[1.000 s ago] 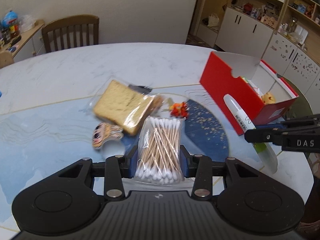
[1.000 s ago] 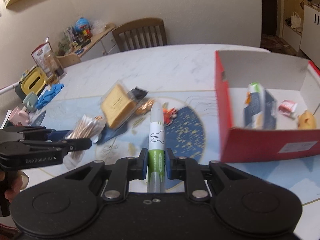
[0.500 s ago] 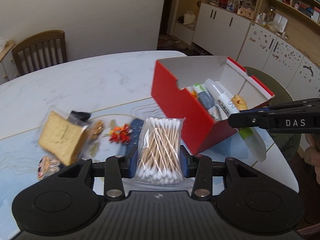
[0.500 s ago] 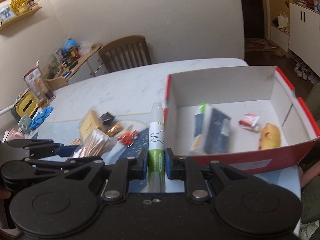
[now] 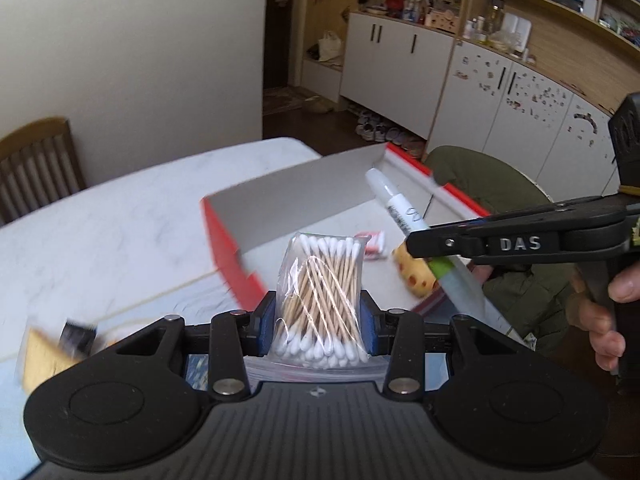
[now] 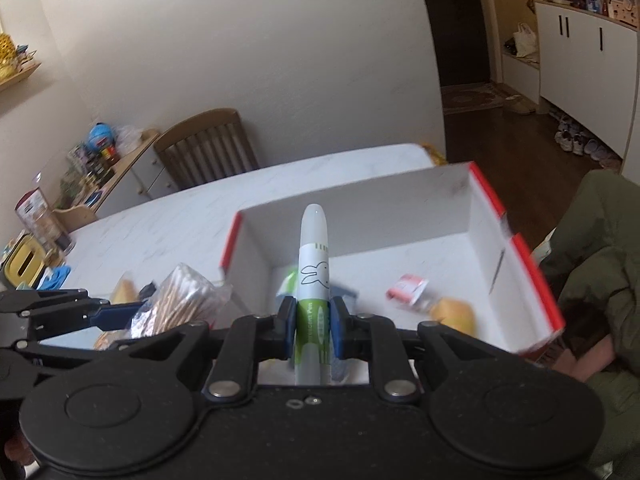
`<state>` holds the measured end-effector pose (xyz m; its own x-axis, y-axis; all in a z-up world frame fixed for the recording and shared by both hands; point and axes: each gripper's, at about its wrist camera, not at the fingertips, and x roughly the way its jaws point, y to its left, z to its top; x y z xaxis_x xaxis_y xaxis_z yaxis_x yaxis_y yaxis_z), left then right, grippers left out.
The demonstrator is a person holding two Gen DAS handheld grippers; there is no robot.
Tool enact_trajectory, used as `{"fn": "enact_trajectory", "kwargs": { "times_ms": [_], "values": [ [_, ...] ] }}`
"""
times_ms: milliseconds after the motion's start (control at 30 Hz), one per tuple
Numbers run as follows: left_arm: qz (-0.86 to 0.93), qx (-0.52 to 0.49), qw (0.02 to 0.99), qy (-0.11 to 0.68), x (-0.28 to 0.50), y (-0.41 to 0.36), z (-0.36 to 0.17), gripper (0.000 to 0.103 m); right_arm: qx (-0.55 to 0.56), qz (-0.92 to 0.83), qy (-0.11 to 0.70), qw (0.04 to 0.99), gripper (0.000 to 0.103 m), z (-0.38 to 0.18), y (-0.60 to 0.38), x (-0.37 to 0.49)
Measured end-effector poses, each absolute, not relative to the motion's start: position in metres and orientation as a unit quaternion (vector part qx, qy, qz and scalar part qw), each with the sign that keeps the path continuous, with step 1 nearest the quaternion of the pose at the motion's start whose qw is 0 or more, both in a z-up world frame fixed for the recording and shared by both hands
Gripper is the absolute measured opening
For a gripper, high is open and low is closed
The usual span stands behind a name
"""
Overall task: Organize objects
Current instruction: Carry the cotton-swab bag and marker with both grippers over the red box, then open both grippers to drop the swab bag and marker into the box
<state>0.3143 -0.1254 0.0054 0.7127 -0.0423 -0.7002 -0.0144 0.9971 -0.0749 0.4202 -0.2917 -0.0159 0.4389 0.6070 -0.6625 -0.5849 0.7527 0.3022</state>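
The left hand-held gripper [image 5: 318, 320] is clamped across a soft, light bag of cotton swabs [image 5: 322, 296] that would crumple if squeezed. The right hand-held gripper [image 6: 313, 322] pinches a stiff, smooth pen [image 6: 314, 280] mid-barrel above the red box [image 6: 536, 280].

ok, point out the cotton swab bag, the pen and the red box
cotton swab bag [image 5: 322, 300], left wrist view, middle of the sticks.
pen [image 6: 314, 276], right wrist view, white barrel at the rabbit drawing.
red box [image 6: 538, 280], right wrist view, red rim of its right wall.
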Motion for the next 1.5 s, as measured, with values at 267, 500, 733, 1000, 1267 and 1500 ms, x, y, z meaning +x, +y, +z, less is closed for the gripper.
{"fn": "enact_trajectory", "kwargs": {
  "times_ms": [267,500,733,1000,1267,1500],
  "values": [
    [-0.012,-0.029,0.912,0.409,0.369,-0.153,-0.008,0.04,0.018,0.326,0.415,0.849,0.017,-0.033,-0.298,0.464],
    [-0.003,-0.022,0.896,0.443,0.408,-0.168,-0.035,0.04,-0.005,0.309,0.443,0.842,0.017,-0.062,-0.289,0.497],
    [0.008,-0.014,0.88,0.475,0.436,-0.174,-0.059,0.04,-0.018,0.296,0.478,0.827,0.017,-0.085,-0.279,0.516],
    [0.011,-0.011,0.863,0.505,0.454,-0.175,-0.077,0.04,-0.038,0.281,0.504,0.816,0.017,-0.098,-0.27,0.525],
    [0.013,-0.025,0.841,0.54,0.468,-0.169,-0.095,0.04,-0.049,0.272,0.519,0.809,0.017,-0.102,-0.268,0.526],
    [0.003,-0.03,0.824,0.565,0.476,-0.169,-0.1,0.04,-0.042,0.271,0.525,0.806,0.018,-0.103,-0.27,0.528]
  ]
}}
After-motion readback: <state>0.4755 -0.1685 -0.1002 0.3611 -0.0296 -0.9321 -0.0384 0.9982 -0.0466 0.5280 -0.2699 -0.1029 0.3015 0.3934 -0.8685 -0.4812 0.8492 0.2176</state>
